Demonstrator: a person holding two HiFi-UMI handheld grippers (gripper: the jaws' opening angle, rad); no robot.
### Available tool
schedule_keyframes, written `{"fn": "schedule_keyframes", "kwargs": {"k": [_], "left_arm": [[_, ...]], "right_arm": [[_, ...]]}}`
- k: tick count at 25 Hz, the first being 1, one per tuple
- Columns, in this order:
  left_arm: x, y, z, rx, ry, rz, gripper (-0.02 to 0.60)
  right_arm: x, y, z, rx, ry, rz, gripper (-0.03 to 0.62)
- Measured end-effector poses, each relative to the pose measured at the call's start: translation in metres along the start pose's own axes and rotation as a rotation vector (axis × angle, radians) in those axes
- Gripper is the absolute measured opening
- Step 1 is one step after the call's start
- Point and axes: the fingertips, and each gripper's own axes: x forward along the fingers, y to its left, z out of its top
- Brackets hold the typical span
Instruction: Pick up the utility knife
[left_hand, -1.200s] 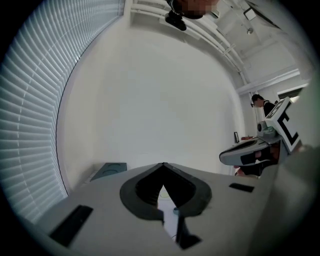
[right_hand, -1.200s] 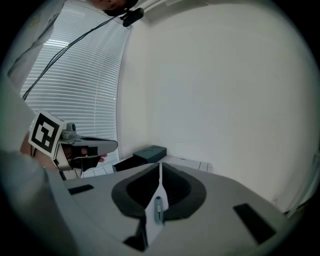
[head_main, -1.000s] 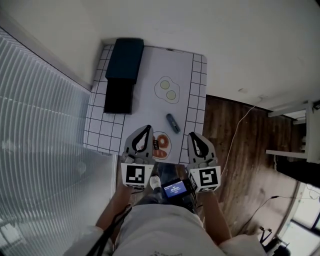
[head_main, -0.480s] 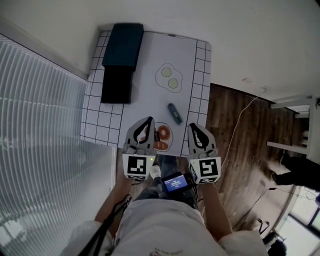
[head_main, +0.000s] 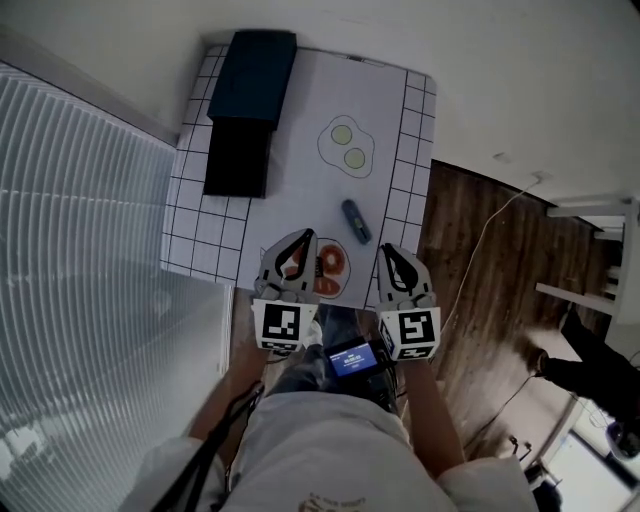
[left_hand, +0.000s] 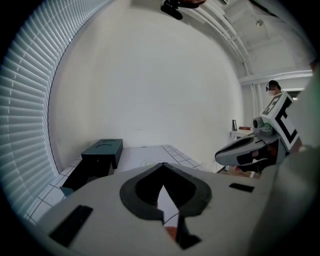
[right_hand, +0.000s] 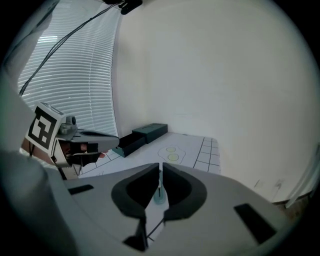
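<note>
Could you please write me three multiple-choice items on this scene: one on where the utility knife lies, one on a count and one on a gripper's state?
1. Where does the utility knife lie?
A) on the dark box
B) on the white mat, between the egg drawing and the right hand-held gripper
C) on the wooden floor

2. How many yolks does the egg drawing show?
A) one
B) two
C) four

3. How do the right hand-held gripper's jaws stand?
A) wide open
B) shut on the knife
C) shut, holding nothing

Answers:
1 B: the head view shows it on the mat, just beyond that gripper's tips.
2 B: two greenish rounds sit inside the outline.
3 C: the right gripper view shows the jaws together, with the knife lying ahead on the mat.
</note>
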Motion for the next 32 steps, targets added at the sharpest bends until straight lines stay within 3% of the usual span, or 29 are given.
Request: {"fn": "schedule_keyframes", "kwargs": {"k": [13,32], "left_arm": [[0.011,-0.007,-0.046,-0.01,0.102,-0.027,0.003],[0.018,-0.019,-0.085,-0.011,0.211,-0.066,0.003]], "right_arm": [[0.024,0.004,-0.04,0.019,0.102,0.032,0.089],[0.051,0.005,-0.071,0.056,0.196,0.075,0.126]]}}
